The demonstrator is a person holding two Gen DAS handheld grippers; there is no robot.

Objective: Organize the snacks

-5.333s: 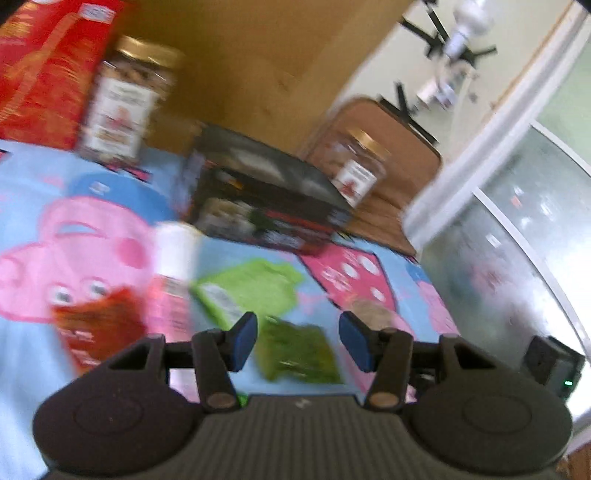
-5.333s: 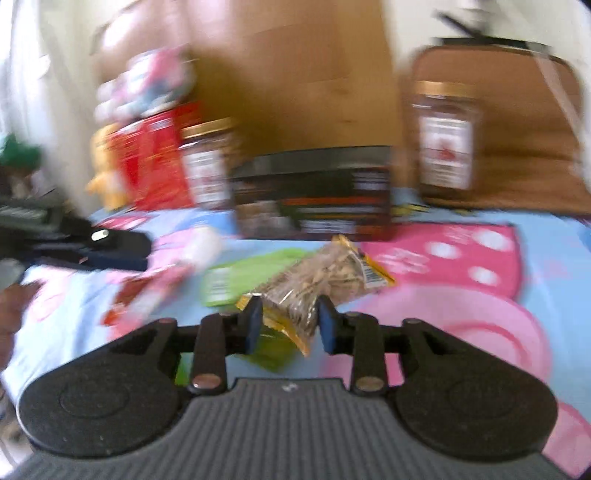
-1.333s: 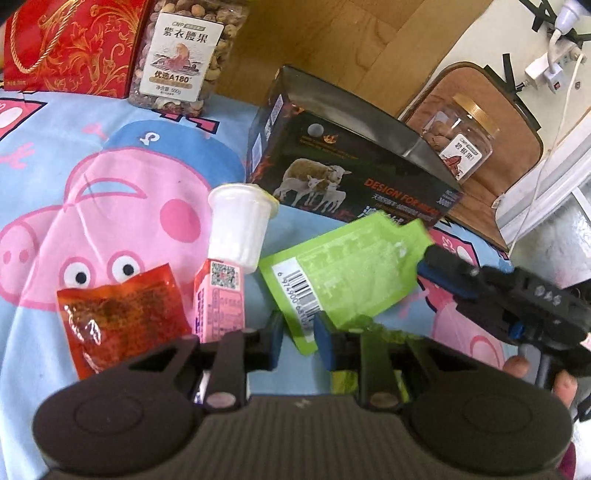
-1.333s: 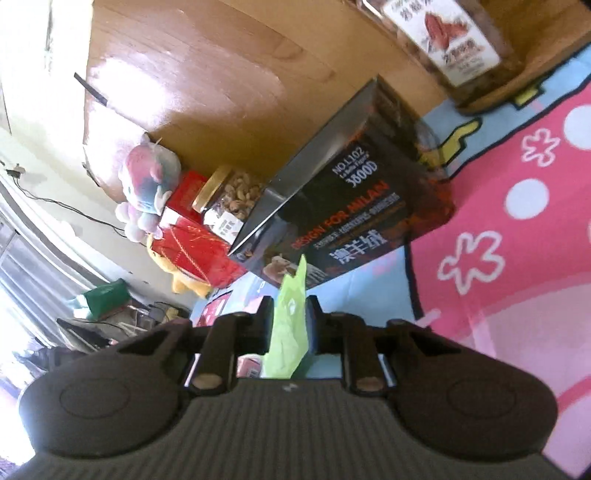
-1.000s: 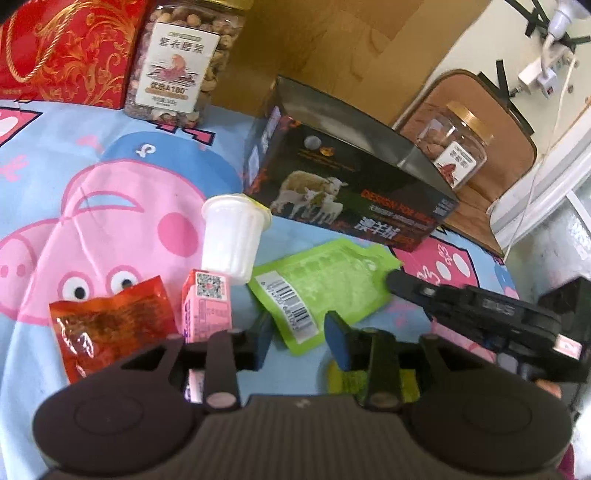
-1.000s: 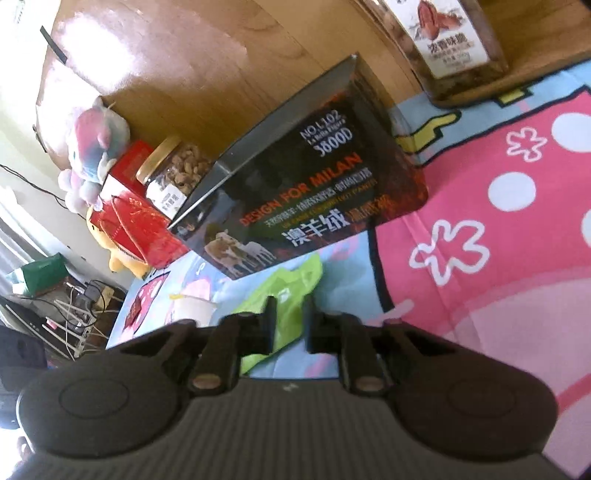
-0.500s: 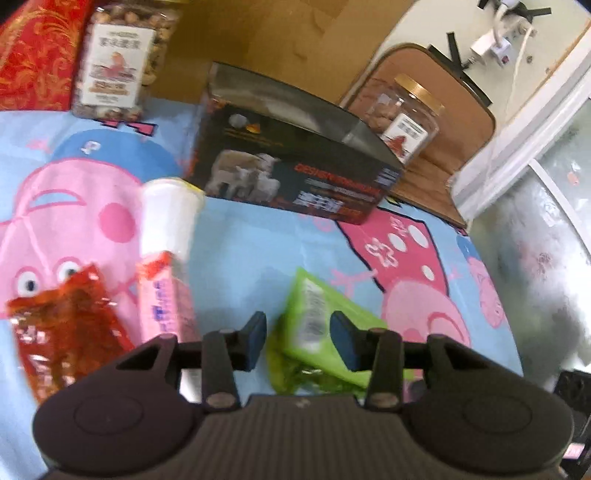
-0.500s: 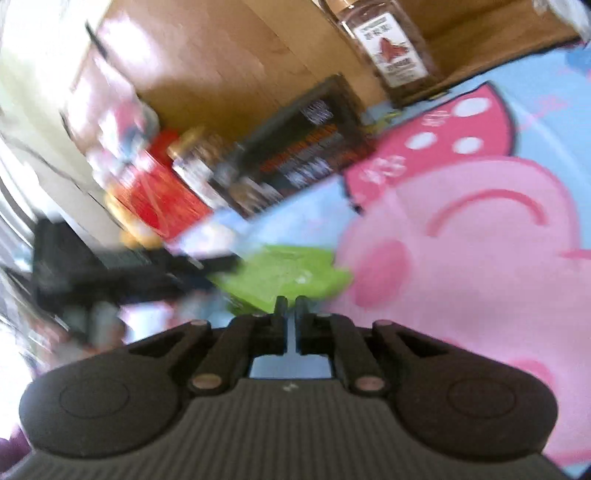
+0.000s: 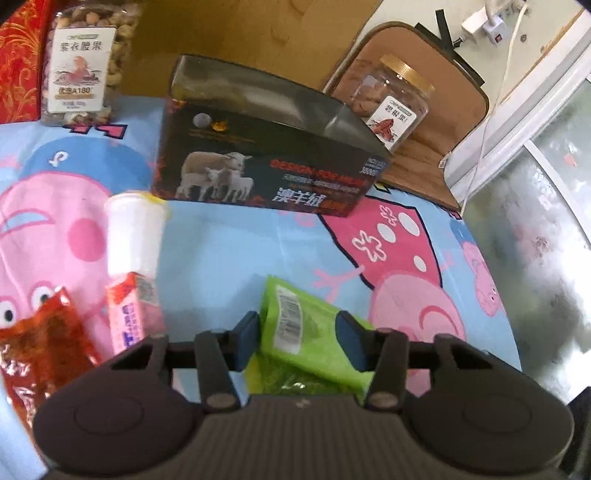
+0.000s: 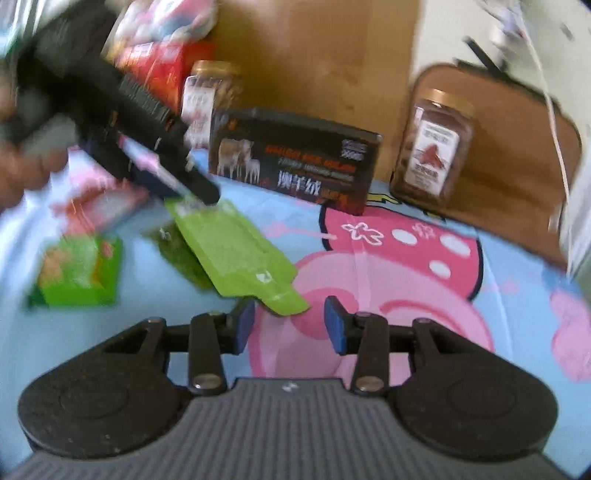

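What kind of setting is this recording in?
Most likely a home, perhaps a child's bedroom: snacks lie on a Peppa Pig cartoon sheet, a wooden board like a headboard stands behind, and nut jars line the back.

Home, cartoon-pig bedsheet (image 9: pixel 236 251), plush toy (image 10: pixel 166 18), wooden headboard (image 9: pixel 229 33)

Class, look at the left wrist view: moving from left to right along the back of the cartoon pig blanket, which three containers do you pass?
Clear plastic nut jar with a white label → black cardboard box with sheep pictures → clear jar with a gold lid.
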